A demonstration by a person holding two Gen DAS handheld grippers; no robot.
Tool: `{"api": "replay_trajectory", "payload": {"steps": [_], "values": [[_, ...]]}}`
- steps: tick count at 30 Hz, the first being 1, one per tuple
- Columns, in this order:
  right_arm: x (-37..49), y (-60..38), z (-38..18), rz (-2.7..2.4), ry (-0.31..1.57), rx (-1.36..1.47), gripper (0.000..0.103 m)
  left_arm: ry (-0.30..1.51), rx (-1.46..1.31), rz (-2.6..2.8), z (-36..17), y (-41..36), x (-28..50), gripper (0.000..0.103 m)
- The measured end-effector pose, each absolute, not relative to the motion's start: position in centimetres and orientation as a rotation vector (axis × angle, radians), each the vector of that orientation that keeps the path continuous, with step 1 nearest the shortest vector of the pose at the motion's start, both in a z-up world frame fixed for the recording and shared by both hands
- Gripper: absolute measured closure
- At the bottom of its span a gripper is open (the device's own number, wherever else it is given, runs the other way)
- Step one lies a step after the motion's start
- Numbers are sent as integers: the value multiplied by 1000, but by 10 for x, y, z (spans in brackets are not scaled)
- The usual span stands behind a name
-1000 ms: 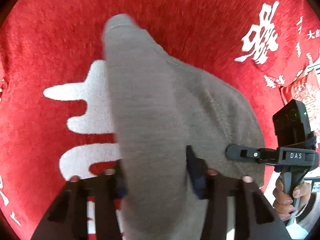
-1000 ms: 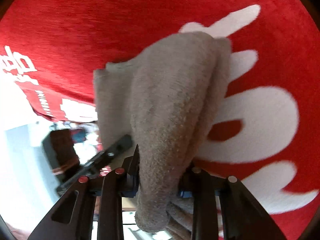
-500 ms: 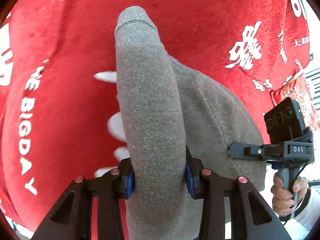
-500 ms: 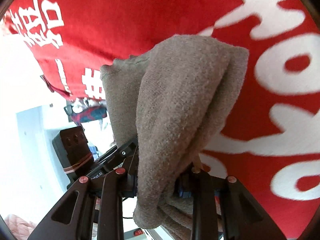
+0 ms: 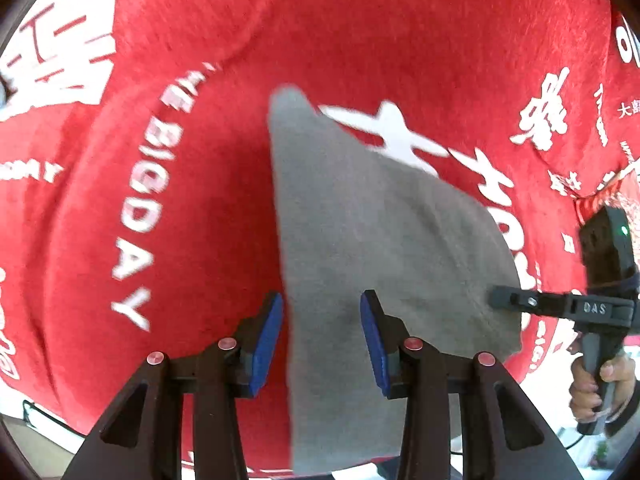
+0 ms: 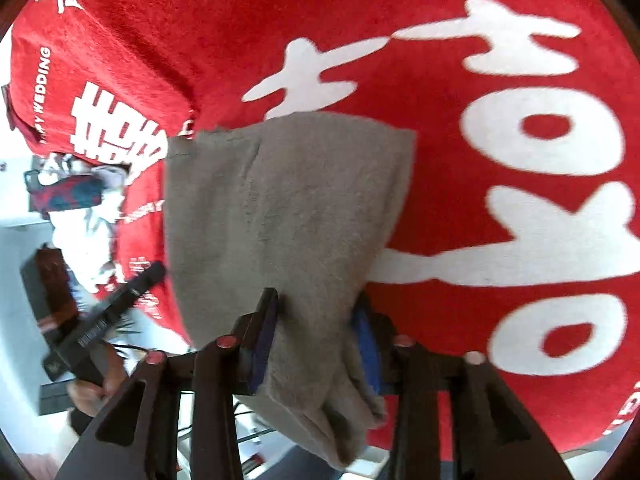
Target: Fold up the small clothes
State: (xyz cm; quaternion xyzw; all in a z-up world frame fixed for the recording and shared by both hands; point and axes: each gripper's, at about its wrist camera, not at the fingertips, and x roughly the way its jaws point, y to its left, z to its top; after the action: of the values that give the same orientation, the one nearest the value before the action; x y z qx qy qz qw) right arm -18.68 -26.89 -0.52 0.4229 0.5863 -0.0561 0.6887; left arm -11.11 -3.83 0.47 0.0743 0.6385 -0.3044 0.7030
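I can't tell what kind of piece the grey knit garment (image 5: 380, 220) is: it hangs bunched, and its near end runs out of both views at 6 o'clock. The left wrist view is smeared, so the white Chinese characters on the red plush cloth (image 5: 200, 60) beneath stay unreadable to me. The Latin lettering at 9 o'clock gives "BIGDAY", with the word before it blurred. In the right wrist view I read "WEDDING" at 10 o'clock, its lead word too small. "DAS" is printed on the other tool at 3 o'clock in the left view, where a hand (image 5: 600, 384) grips its handle. A dark red and blue bundle (image 6: 68, 196) at 9 o'clock in the right view is past my making out. My left gripper (image 5: 320, 320) has the garment running up between its jaws toward 12 o'clock, pinched at the tips, with a sliver of red showing lower along the left pad. My right gripper (image 6: 316, 304) has jaws that have just been closing, clamped on a thick fold of the garment, which fans out above them to 12 o'clock, lifted off the red cloth.
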Motion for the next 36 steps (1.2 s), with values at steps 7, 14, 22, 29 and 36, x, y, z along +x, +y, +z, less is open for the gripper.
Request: {"api": "replay_trajectory", "payload": {"steps": [7,14,22,29,36], "values": [[-182,-250,-13,-274,1374,656,87,1404,248,-590,-23,-54,-108,59],[-196,-264,-21,-321,1361,655,86,1347,336,-568,-29,-59,-114,44],[-222,-259,14,-413,1307,702,85,1364,362,-537,-20,-60,-113,44],[-205,-206,31,-299,1301,523,85,1368,350,-522,-19,-58,-117,44],[-208,-208,4,-325,1376,563,86,1374,352,-531,-16,-54,-120,43]]}}
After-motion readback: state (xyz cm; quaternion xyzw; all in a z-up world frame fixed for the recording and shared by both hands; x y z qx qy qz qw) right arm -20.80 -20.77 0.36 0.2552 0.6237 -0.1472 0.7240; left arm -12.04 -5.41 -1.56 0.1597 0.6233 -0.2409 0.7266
